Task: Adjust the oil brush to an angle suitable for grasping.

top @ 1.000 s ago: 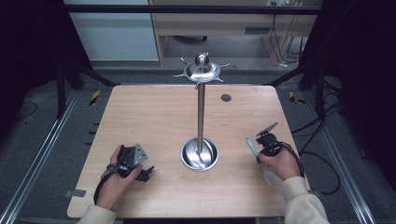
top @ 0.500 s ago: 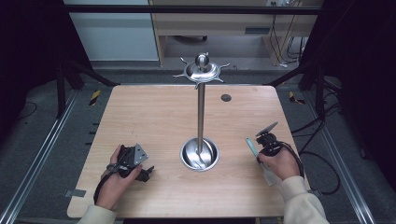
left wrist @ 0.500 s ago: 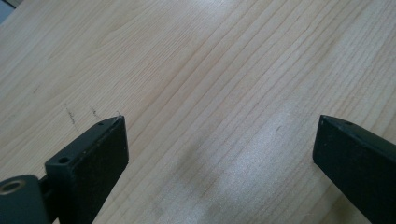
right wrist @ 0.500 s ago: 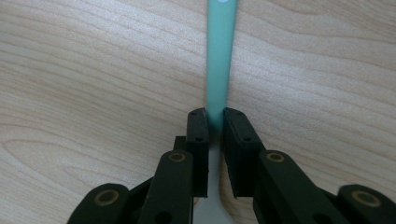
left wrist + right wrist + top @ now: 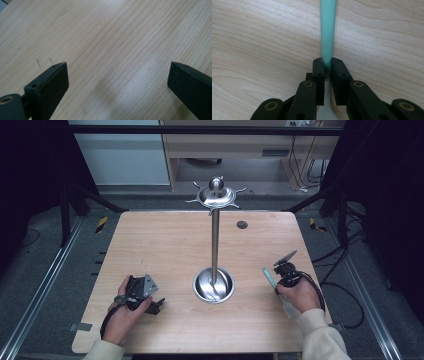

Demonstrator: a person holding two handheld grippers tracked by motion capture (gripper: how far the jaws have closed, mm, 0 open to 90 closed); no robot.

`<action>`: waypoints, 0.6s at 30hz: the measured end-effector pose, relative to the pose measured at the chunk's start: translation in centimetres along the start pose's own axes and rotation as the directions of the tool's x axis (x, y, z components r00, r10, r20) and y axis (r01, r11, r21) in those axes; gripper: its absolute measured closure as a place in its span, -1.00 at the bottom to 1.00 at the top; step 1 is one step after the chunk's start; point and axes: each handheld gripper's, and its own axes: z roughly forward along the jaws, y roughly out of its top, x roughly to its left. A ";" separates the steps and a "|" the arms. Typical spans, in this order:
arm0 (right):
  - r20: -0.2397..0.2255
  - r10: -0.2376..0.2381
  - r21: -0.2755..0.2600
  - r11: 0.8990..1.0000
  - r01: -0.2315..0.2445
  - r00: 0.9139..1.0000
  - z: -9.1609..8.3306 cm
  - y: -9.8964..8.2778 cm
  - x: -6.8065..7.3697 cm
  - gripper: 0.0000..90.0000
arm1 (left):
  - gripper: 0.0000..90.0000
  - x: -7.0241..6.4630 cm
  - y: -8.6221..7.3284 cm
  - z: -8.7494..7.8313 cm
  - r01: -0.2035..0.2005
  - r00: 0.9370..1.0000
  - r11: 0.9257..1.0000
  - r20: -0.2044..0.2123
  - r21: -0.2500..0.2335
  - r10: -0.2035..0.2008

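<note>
The right hand-held gripper (image 5: 326, 62) is clamped on a slim pale-green handle (image 5: 327, 30), its jaws pinching the flat stem, which runs on beyond the tips over the wooden table (image 5: 165, 245). In the high view this green handle (image 5: 268, 276) lies at the table's right side, near the round base of a steel stand (image 5: 214, 285). The left hand-held gripper (image 5: 117, 77) rests low over bare wood at the left, jaws spread wide with nothing between them.
</note>
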 end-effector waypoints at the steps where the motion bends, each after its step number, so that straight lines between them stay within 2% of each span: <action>1: -0.002 -0.006 -0.013 1.000 0.006 1.000 -0.1 0.0 0.0 0.82 | -0.93 0.0 0.0 0.0 0.000 1.000 1.000 0.001 0.001 0.000; 6: -0.009 -0.011 -0.051 0.999 0.011 1.000 -1.6 0.5 -0.3 0.83 | -0.93 0.0 0.0 0.0 -0.002 1.000 1.000 0.000 0.003 0.002; 8: -0.008 -0.014 -0.082 0.997 0.013 1.000 -2.4 0.8 -0.3 0.83 | -0.93 0.0 0.0 0.0 0.003 1.000 1.000 0.000 0.002 -0.003; 10: -0.006 -0.038 -0.123 0.992 0.037 0.999 -3.4 1.1 -0.2 0.83 | -0.93 0.0 0.0 0.0 0.005 1.000 1.000 -0.004 0.003 -0.005; 15: -0.006 -0.064 -0.235 0.970 0.060 0.998 -5.6 1.6 0.3 0.83 | -0.93 0.1 -0.1 -0.1 0.011 1.000 1.000 -0.008 0.001 -0.011; 17: 0.001 -0.068 -0.278 0.958 0.065 0.998 -6.3 1.7 0.5 0.83 | -0.93 0.2 -0.1 -0.1 0.013 1.000 1.000 -0.006 -0.002 -0.013; 18: -0.002 -0.073 -0.314 0.947 0.069 0.997 -6.9 1.7 0.7 0.83 | -0.93 0.2 -0.1 -0.1 0.014 1.000 1.000 -0.008 -0.005 -0.014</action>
